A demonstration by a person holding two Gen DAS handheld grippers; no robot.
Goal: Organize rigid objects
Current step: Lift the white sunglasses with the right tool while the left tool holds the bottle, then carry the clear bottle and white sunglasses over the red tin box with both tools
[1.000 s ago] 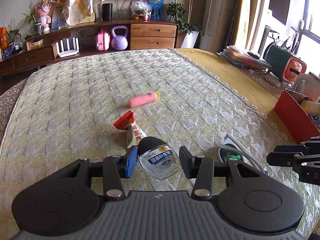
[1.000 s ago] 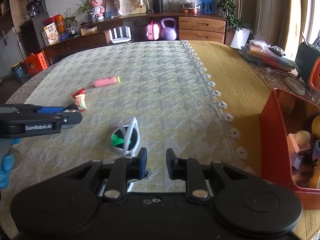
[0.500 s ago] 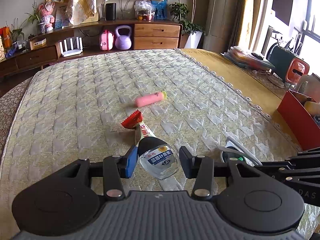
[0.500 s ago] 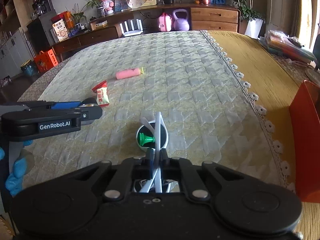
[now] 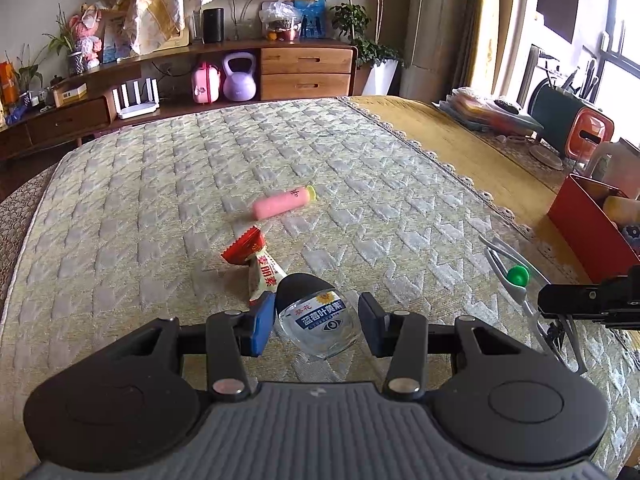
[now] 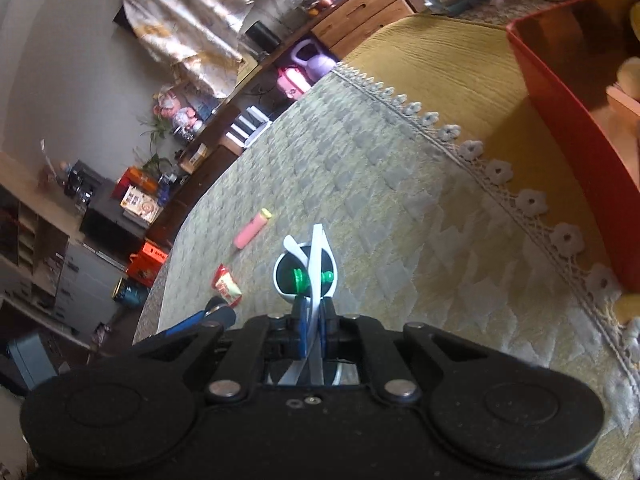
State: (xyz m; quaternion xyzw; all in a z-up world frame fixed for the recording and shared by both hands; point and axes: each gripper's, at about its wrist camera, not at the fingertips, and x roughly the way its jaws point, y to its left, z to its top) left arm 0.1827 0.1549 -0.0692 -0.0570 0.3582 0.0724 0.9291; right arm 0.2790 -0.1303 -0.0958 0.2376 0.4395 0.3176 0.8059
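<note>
Left claw (image 5: 316, 322): jaws part spread, a small clear bottle (image 5: 318, 320) with a black cap and blue label lying between them on the bed (image 5: 160, 200). The left pad touches or nearly touches the bottle; the right pad stands clear with a visible gap, so no pinch. Bottle is tilted, cap pointing away from the camera.

Right claw (image 6: 314, 330): jaws have just been closing and are now pressed together on the white straps of the goggles (image 6: 308, 276). In the right wrist view the straps run up between the pads, with the round white-rimmed lens part and green knobs just beyond the fingertips. That view is rolled hard, horizon steeply slanted. In the left wrist view the goggles (image 5: 516, 280) are at right, lifted at an angle, with the right claw's black body next to them.

Rest on the bed:
- snack packet (image 5: 256, 264), red end, just past the bottle cap, touching or nearly touching the left pad
- pink tube (image 5: 282, 204) with a yellow-green cap, farther out near bed centre, well apart from both claws

Red bin (image 5: 588, 232) sits off the right side past the lace edge of the quilt, with a few things already in it; can't make them out. Yellow cover (image 6: 440, 64) lies under it.

Sideboard (image 5: 304, 66) at the far wall, with a purple kettlebell (image 5: 239, 78) under it.
</note>
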